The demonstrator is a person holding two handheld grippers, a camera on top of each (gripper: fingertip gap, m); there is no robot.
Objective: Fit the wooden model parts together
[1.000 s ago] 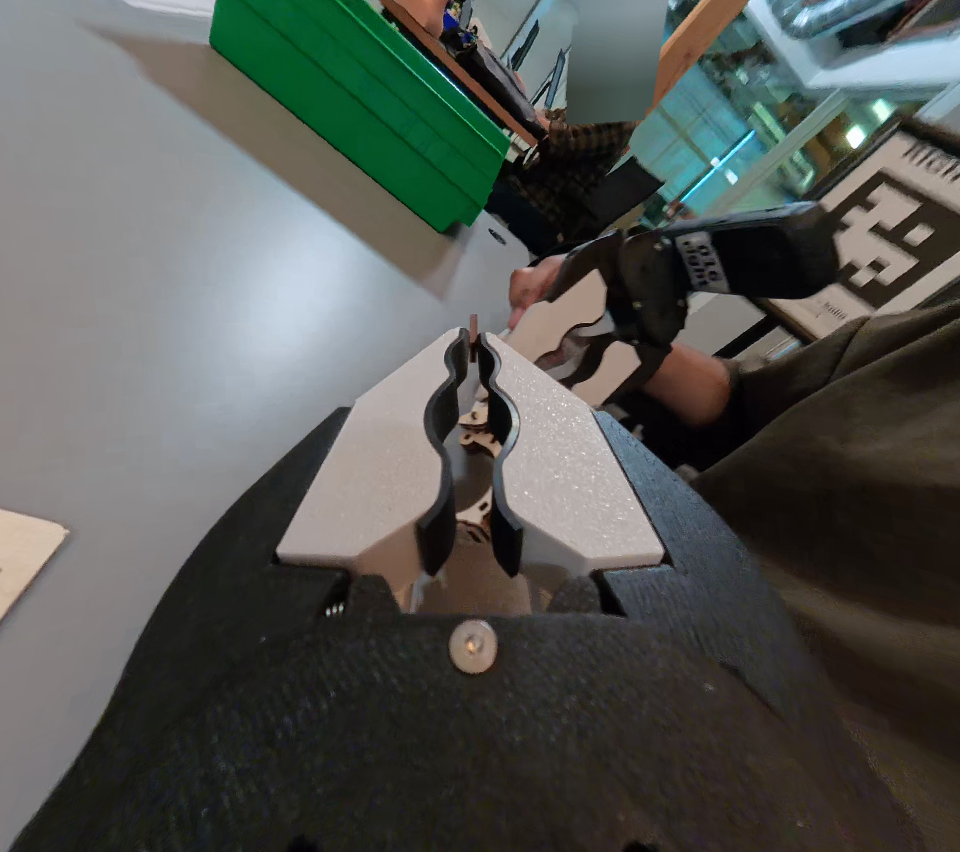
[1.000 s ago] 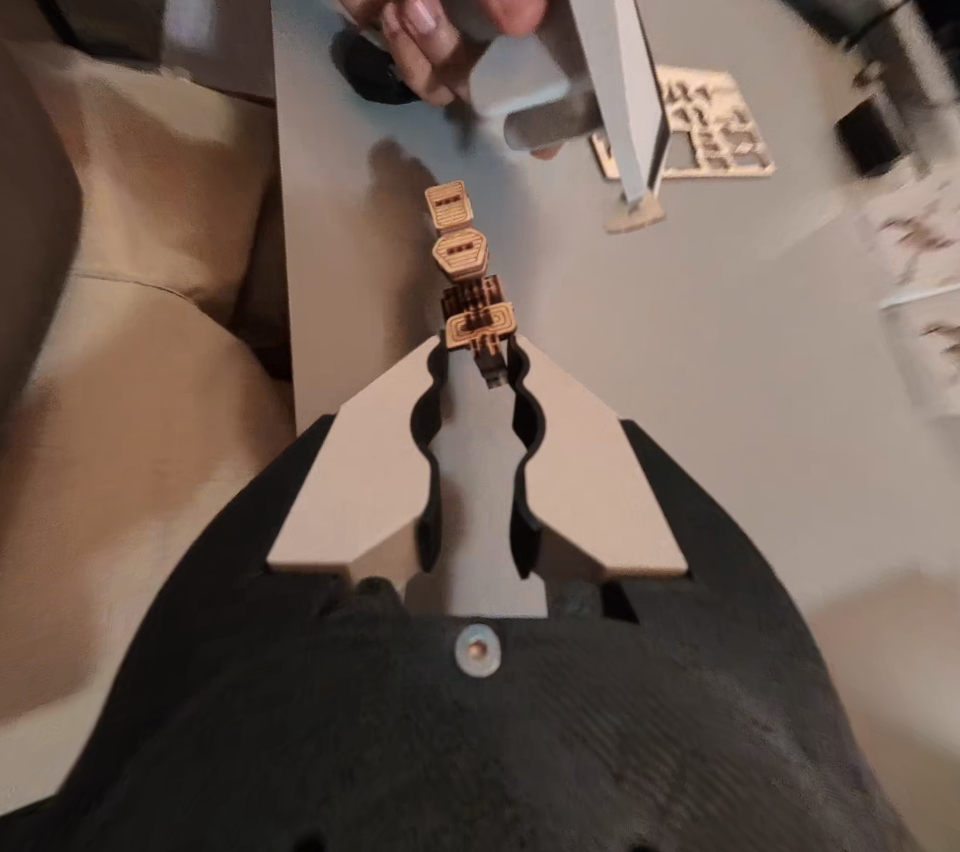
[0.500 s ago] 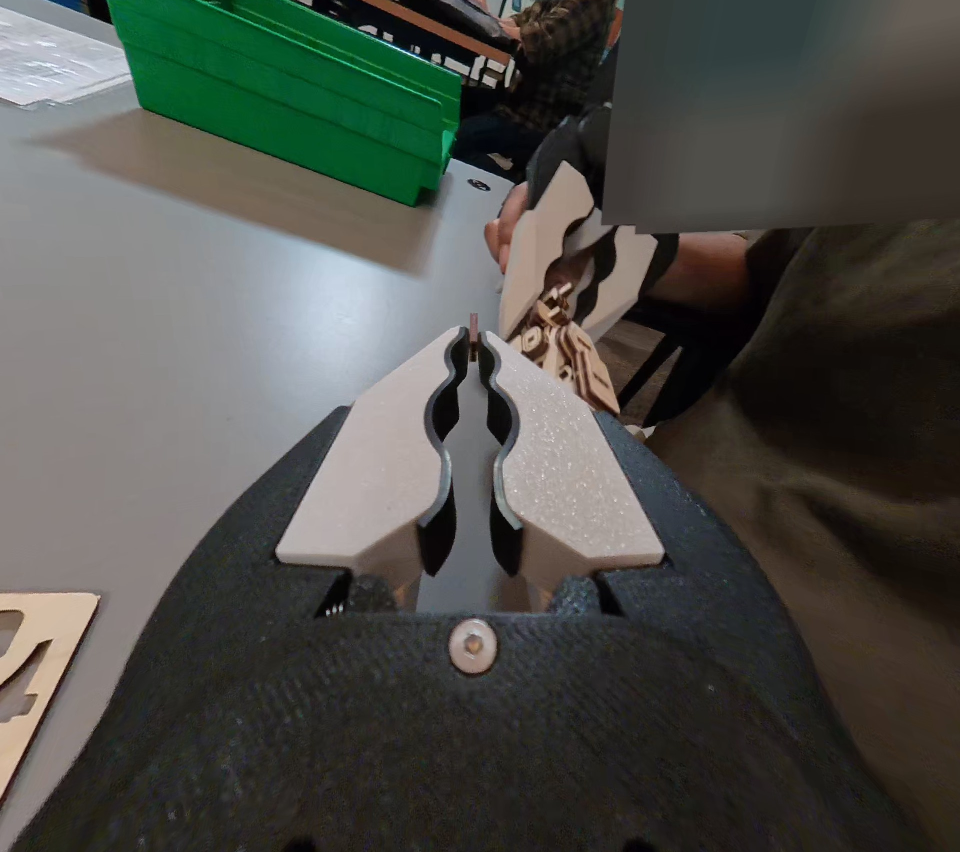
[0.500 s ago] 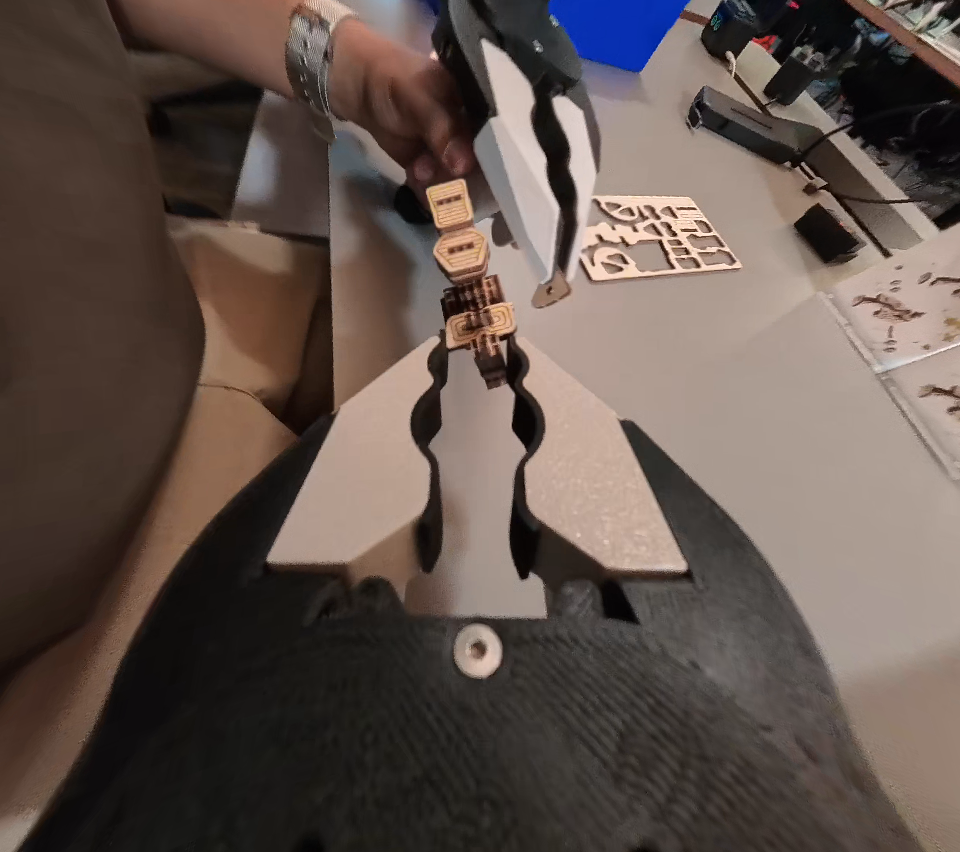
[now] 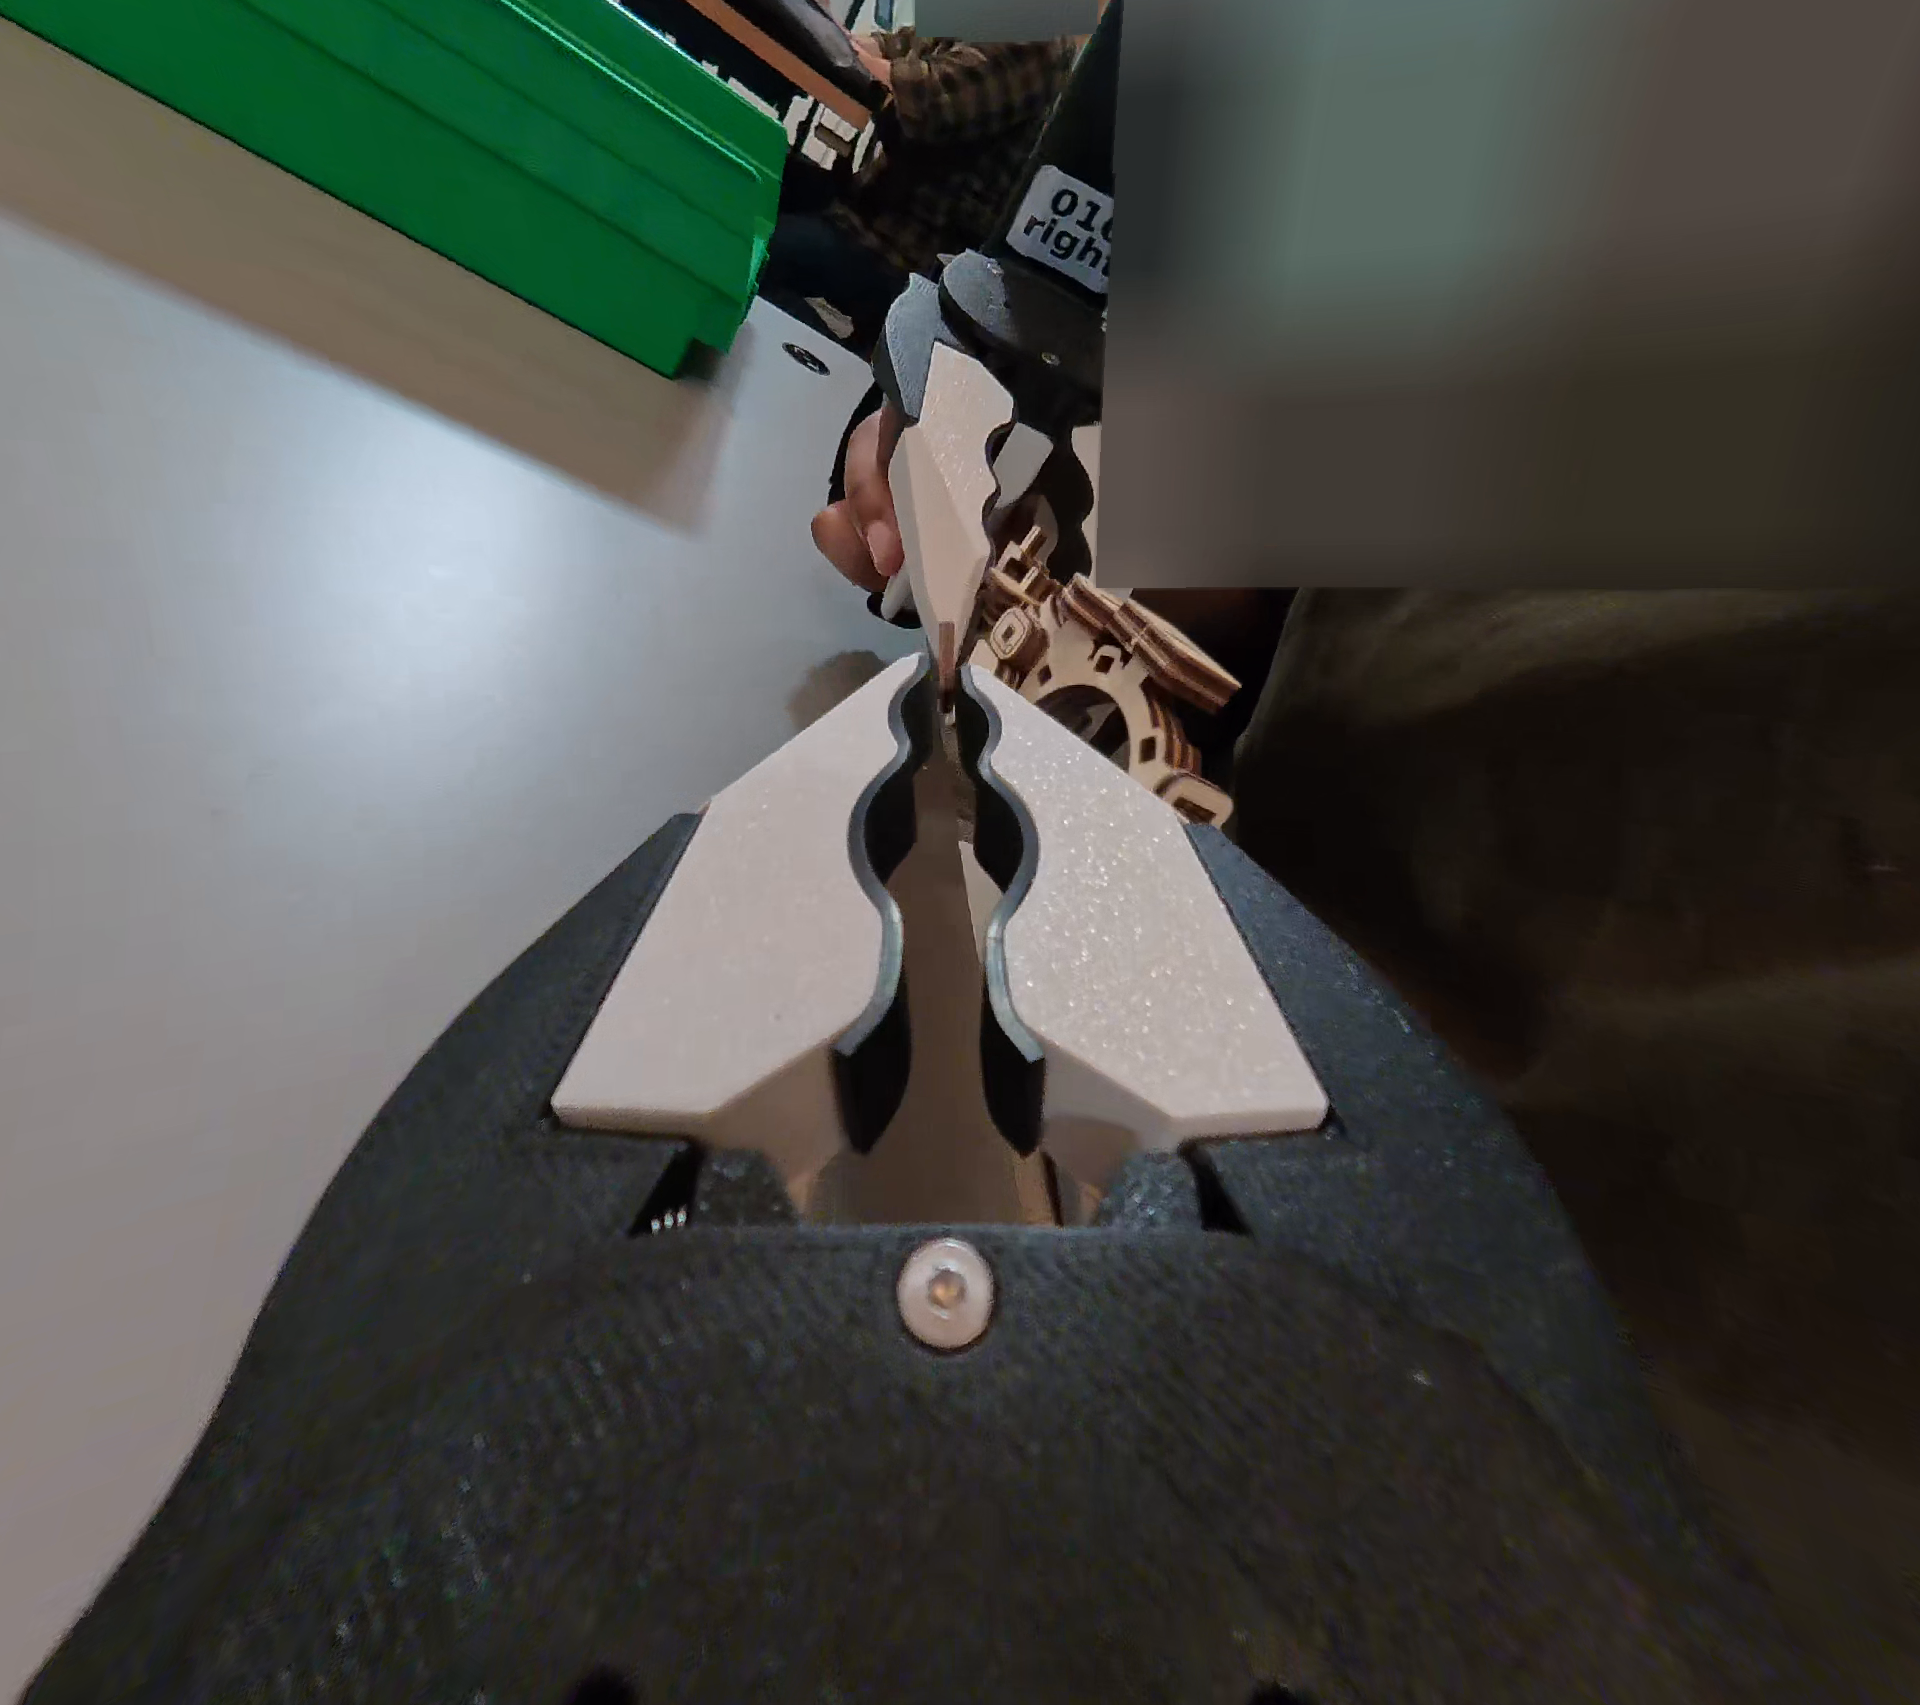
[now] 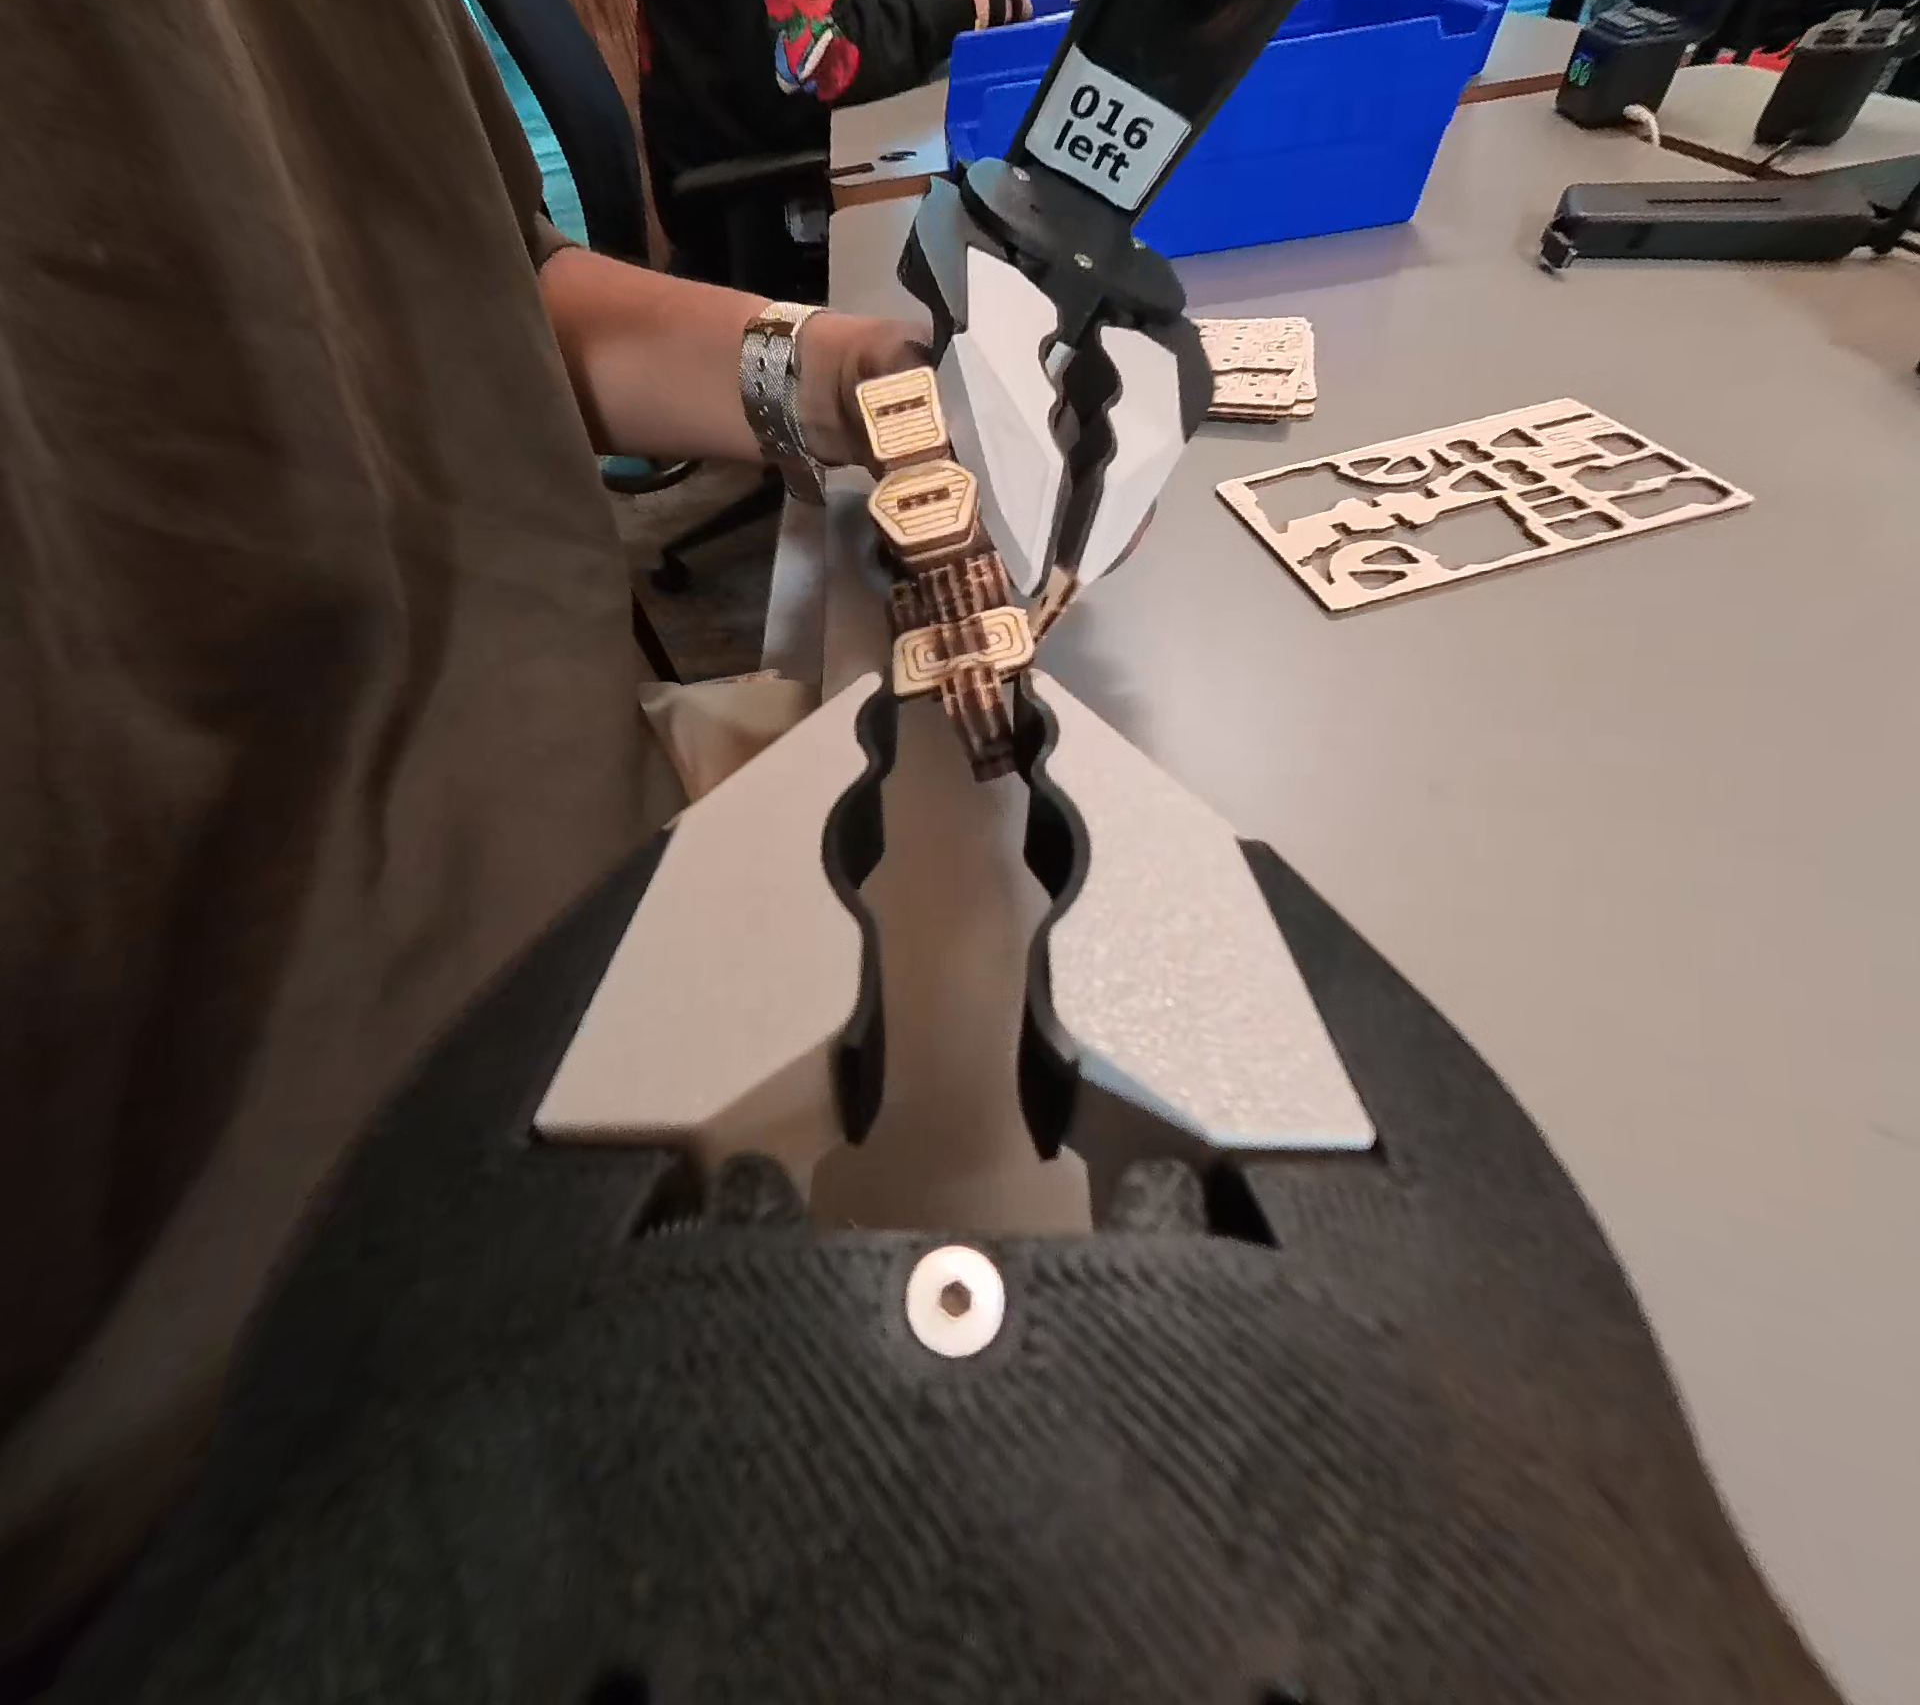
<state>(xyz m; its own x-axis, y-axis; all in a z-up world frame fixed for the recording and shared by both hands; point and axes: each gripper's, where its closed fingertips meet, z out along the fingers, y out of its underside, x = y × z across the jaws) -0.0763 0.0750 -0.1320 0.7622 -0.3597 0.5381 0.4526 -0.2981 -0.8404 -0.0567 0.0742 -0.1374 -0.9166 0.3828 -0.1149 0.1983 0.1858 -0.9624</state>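
My right gripper (image 6: 951,694) is shut on a wooden model (image 6: 940,575), a chain of engraved tan and dark blocks that sticks up past the fingertips. My left gripper (image 5: 943,679) is shut on a small thin wooden piece (image 5: 945,663), seen edge-on between the tips. In the right wrist view the left gripper (image 6: 1044,590) comes down from above, and its small piece (image 6: 1051,601) meets the model's right side. In the left wrist view the right gripper (image 5: 951,616) points down at my tips, with the model (image 5: 1101,699) behind. Both are held above the grey table (image 6: 1455,824) near its edge.
A cut-out wooden sheet (image 6: 1486,502) lies on the table to the right, with a stack of sheets (image 6: 1257,367) behind it. A blue bin (image 6: 1299,128) and black devices (image 6: 1714,221) stand farther back. A green bin (image 5: 416,45) stands on the table's other side. A person's body is close by. The grippers are tip to tip, or close to it.
The two grippers have come together: the left gripper's small piece, apart from the model before, now meets it just above the right gripper's tips. Both stay shut.
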